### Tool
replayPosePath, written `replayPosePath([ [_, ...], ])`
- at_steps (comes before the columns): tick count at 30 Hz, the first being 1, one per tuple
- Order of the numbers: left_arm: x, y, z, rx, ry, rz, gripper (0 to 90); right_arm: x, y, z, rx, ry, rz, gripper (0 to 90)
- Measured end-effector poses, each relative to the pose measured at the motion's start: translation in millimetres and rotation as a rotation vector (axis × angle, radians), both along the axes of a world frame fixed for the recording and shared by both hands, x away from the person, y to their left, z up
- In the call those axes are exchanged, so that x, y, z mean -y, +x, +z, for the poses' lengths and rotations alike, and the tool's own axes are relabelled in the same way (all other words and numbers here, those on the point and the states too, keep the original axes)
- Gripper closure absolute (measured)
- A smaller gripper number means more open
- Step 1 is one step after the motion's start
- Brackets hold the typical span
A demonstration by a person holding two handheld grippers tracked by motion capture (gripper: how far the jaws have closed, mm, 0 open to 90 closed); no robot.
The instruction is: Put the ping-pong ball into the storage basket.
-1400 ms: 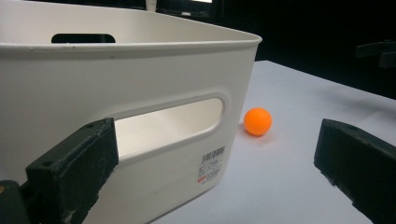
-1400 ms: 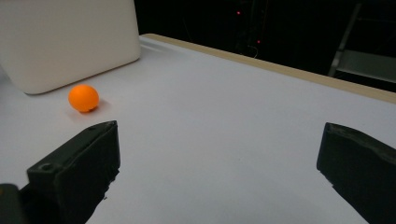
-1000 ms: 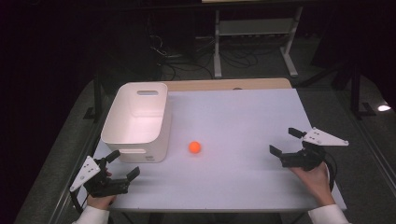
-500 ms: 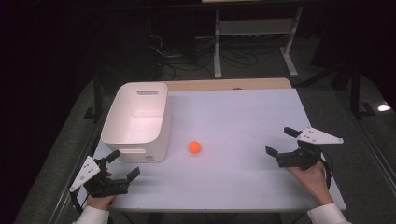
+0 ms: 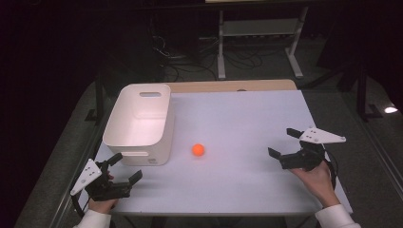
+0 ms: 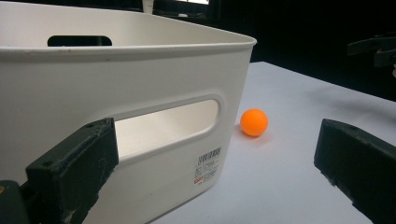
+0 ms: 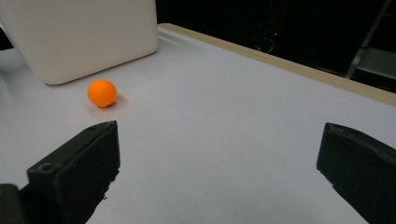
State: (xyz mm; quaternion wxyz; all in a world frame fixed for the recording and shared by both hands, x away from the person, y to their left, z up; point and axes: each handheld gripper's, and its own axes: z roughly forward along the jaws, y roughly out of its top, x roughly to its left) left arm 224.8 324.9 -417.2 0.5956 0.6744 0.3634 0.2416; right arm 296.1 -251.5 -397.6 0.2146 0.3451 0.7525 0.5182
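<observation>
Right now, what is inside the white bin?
In the high view the white bin looks empty: bare floor and inner walls. Its near wall hides a strip of floor just behind it. The orange ball lies outside, on the table to its right.

White table [image 5: 247,123], top matte, lit from above, surroundings dark. Pale wood strip [image 5: 228,86] along far edge. Behind table: white metal rack [image 5: 259,28] w/ low shelf, legs on floor. Tangle of dark cables [image 5: 183,59] on floor left of rack. Small bright spot [image 5: 390,109] far right, poss. lamp, too blurred to tell
</observation>
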Motion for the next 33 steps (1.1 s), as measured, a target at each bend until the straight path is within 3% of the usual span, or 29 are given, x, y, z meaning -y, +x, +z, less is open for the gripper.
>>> replayPosePath([
  [33,-0.1,0.2,-0.1,-0.002,0.011,0.002,0.0,-27.0,18.3,17.9,-0.069,-0.069,0.118,0.0],
])
